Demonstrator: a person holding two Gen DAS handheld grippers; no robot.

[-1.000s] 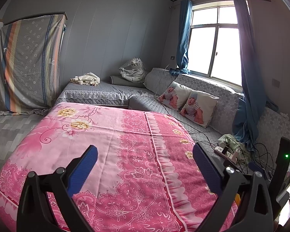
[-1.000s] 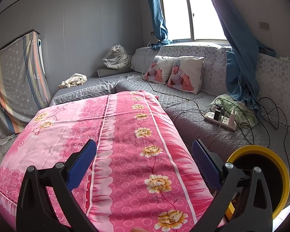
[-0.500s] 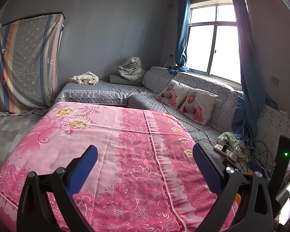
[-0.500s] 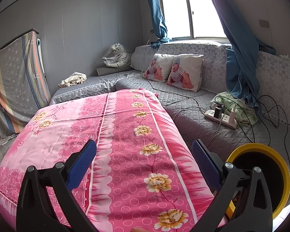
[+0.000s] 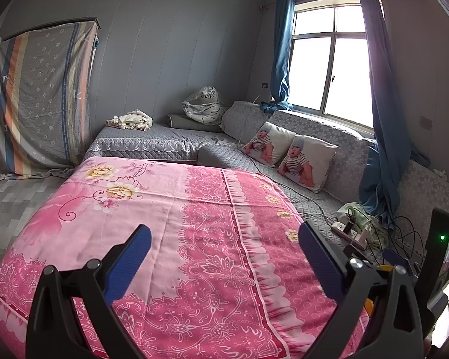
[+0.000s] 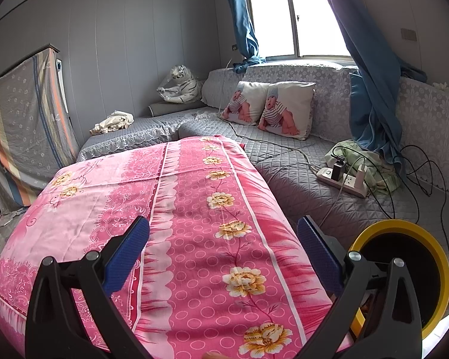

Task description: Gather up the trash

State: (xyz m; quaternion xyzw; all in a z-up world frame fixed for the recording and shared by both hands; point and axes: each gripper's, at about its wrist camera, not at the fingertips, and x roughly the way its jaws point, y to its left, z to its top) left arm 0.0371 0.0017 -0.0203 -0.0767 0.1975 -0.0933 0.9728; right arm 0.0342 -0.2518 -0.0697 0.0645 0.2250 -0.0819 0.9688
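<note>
Pink cloth (image 5: 176,227) under both grippers, jaws spread.

No legible text, label, brand, number or sign anywhere in either wrist view

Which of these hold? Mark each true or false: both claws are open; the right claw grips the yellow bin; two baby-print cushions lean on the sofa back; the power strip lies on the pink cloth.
1. The left claw and right claw are open: true.
2. The right claw grips the yellow-rimmed round bin: false, it holds nothing.
3. Two baby-print square cushions lean on the grey quilted sofa back: true.
4. The white power strip lies on the pink floral cloth: false, on the sofa seat.
</note>
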